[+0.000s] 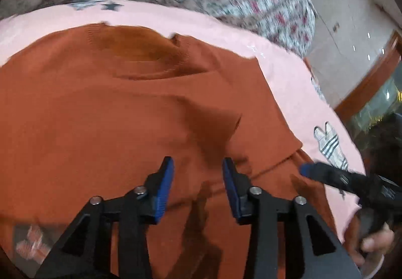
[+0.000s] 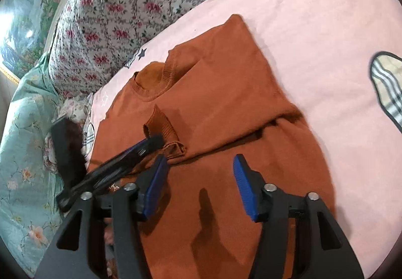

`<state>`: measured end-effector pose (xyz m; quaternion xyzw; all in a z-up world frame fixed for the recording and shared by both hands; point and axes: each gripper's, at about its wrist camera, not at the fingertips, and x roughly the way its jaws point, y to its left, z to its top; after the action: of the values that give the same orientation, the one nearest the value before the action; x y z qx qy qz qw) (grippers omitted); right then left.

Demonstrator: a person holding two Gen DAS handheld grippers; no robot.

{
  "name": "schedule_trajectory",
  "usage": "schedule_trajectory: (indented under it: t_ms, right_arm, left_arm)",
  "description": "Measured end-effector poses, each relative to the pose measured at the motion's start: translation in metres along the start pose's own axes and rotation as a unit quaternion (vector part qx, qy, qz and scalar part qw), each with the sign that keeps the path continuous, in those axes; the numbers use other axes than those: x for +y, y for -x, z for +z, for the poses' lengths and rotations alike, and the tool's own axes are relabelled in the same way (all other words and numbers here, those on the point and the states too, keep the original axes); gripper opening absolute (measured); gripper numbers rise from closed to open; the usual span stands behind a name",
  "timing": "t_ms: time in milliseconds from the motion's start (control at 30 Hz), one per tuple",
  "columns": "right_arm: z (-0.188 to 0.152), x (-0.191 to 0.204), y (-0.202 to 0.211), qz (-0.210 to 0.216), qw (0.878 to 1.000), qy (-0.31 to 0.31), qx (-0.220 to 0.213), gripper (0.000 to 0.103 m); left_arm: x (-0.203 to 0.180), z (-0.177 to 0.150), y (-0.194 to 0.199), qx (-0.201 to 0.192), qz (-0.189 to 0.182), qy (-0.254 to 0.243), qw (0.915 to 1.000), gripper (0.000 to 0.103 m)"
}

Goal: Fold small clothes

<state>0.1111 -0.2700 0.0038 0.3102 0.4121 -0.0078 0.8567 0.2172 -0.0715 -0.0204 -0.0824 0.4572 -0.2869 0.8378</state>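
Only right wrist view shows sweater (image 2: 213, 108) cuff (image 2: 163, 125) folded inward.

A pink sheet (image 2: 314, 35) lay beside a flowered quilt (image 2: 105, 22); a green floral cloth (image 2: 22, 153) lay alongside.

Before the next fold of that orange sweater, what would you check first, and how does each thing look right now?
1. Left gripper open, nothing between the pads: ok.
2. Right gripper open, nothing held: ok.
3. Sweater lying on the pink sheet, not hanging off: ok.
4. Sleeve folded across the body: ok.
5. Sleeve cuff lying flat: not ok, its edge curls up.
6. Bottom hem straight: cannot tell, hidden behind the grippers.
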Motion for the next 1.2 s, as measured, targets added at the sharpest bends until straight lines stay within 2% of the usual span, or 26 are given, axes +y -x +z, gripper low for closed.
schedule_trajectory:
  t_ms: [100,167,267,333,400,467,500,533,600,733,833,933,1000,1133,1200]
  right_arm:
    - [0.005,0.017,-0.019,-0.004,0.999,0.035,0.007,0.07]
    - [0.009,0.028,-0.033,-0.009,0.998,0.065,0.012,0.073]
    - [0.019,0.038,-0.057,-0.038,0.995,0.094,0.015,0.076]
    - [0.025,0.038,-0.069,-0.043,0.994,0.094,0.018,0.076]
    - [0.029,0.038,-0.087,-0.042,0.994,0.092,0.034,0.076]
    - [0.029,0.045,-0.099,-0.045,0.993,0.104,0.041,0.069]
    - [0.028,0.048,-0.103,-0.053,0.992,0.109,0.042,0.042]
    - [0.029,0.051,-0.108,-0.052,0.992,0.107,0.05,0.004]
    - [0.035,0.058,-0.1,-0.031,0.994,0.1,0.039,0.004]
    - [0.064,0.072,-0.031,0.03,0.993,0.094,-0.068,0.004]
    - [0.078,0.049,0.0,-0.003,0.99,0.073,-0.121,0.004]
    - [0.078,0.01,-0.02,-0.018,0.997,0.032,-0.07,0.004]
    - [0.067,-0.004,-0.038,-0.029,0.998,0.023,-0.041,0.004]
    - [0.052,-0.003,-0.047,-0.015,0.999,0.022,-0.028,0.004]
    - [0.052,0.003,-0.048,-0.011,0.999,0.033,-0.034,0.004]
  left_arm:
    - [0.029,-0.023,0.042,-0.029,0.045,0.025,0.9983,0.045]
    - [0.051,-0.038,0.068,-0.046,0.108,0.039,0.9923,0.045]
    - [0.091,-0.064,0.105,-0.072,0.206,0.081,0.9726,0.045]
    - [0.12,-0.076,0.121,-0.081,0.233,0.125,0.9611,0.045]
    - [0.152,-0.083,0.125,-0.07,0.232,0.173,0.9546,0.044]
    - [0.169,-0.081,0.122,-0.063,0.222,0.193,0.9538,0.043]
    - [0.173,-0.078,0.119,-0.065,0.22,0.194,0.9539,0.043]
    - [0.177,-0.074,0.116,-0.067,0.224,0.191,0.9532,0.044]
    - [0.181,-0.062,0.108,-0.07,0.229,0.19,0.9522,0.044]
    - [0.189,-0.039,0.098,-0.076,0.235,0.192,0.9498,0.043]
    - [0.187,-0.036,0.093,-0.083,0.242,0.192,0.9474,0.044]
    - [0.183,-0.041,0.093,-0.094,0.258,0.192,0.9421,0.038]
    - [0.189,-0.046,0.101,-0.114,0.245,0.216,0.9382,0.036]
    - [0.202,-0.056,0.113,-0.14,0.223,0.259,0.9295,0.036]
    - [0.204,-0.057,0.113,-0.144,0.217,0.264,0.9288,0.036]
